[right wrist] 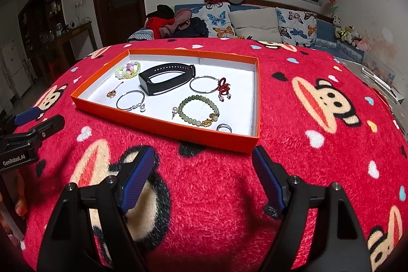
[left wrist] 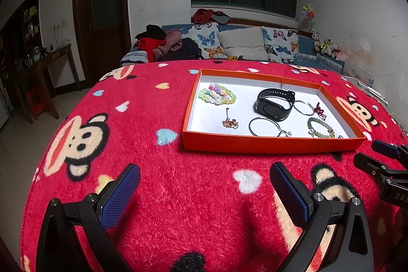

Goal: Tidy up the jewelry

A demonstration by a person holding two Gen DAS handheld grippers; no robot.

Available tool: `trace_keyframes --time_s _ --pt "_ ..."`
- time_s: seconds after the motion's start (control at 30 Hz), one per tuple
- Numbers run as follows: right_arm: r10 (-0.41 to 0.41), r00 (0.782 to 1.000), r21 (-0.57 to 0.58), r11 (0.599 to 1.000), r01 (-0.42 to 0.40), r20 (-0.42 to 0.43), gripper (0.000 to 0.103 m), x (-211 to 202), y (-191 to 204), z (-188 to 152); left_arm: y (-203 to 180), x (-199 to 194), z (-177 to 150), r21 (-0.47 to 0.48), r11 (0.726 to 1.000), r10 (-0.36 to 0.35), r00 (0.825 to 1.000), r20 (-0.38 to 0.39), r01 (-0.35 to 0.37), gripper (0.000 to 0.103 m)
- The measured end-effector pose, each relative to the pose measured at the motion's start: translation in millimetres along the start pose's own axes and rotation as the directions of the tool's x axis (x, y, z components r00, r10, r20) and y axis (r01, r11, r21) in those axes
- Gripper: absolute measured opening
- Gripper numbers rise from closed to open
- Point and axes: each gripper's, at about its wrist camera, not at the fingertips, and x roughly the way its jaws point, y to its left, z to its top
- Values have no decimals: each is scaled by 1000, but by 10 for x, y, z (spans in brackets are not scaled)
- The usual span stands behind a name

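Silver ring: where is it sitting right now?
In the right wrist view the silver ring lies in the orange tray, at its near right corner, just right of the green bead bracelet. The left wrist view barely shows it.

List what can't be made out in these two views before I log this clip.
- Ring: clear in the right view; in the left view the tray front wall hides nearly all of it.
- Gold charm: too small in both views to tell its type.
- Right gripper: cut off by the left view's edge.
- Left gripper: cut off by the right view's edge.
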Motion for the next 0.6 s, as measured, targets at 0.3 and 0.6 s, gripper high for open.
trace_keyframes --time_s 0.3,0.6 --pt "0 1000 0 1000 0 0 80 2 2 1 1 -1 1 -1 1000 -1 1000 0 1 103" --pt "1 1000 4 1000 -1 -1 80 8 8 -4 4 0 4 -1 1000 0 1000 -2 0 103"
